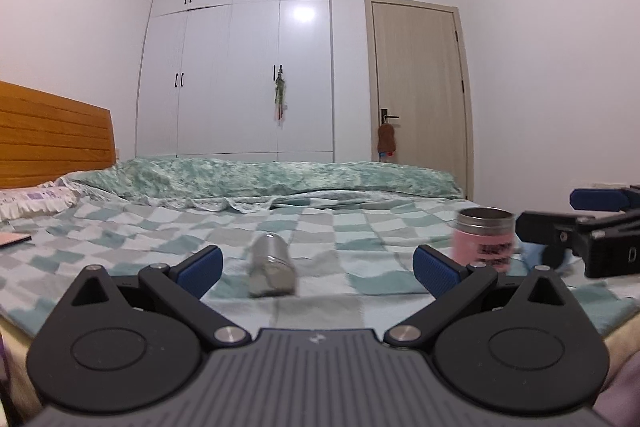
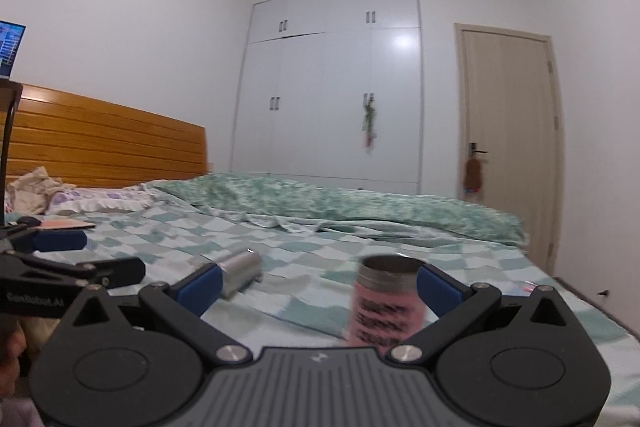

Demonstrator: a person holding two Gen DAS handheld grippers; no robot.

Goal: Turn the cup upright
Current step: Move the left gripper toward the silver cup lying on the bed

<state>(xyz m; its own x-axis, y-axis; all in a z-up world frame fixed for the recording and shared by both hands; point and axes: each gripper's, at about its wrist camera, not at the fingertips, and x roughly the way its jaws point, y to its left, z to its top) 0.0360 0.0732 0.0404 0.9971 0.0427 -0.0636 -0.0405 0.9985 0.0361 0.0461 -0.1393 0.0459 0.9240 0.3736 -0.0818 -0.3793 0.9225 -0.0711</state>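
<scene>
Lying on its side on the checked bed (image 1: 120, 235): a silver steel cup (image 1: 272, 269), long axis running away from the left gripper (image 1: 318, 269), near end toward the camera, far end pointing at the wardrobe. Directly ahead of that left gripper, between its widely parted blue pads, not touched by either. To the right of the silver cup, well apart from it: a pink cup (image 1: 484, 237), already upright with mouth open to the ceiling. Further right again, beyond the pink cup: the right gripper (image 2: 318, 287), also spread wide, gripping nothing, the pink cup (image 2: 386, 301) close before its right pad, contact not discernible through blur. Silver cup (image 2: 240, 271) off beyond its left pad. Judged nearer and better lined up for the lying cup: the left
</scene>
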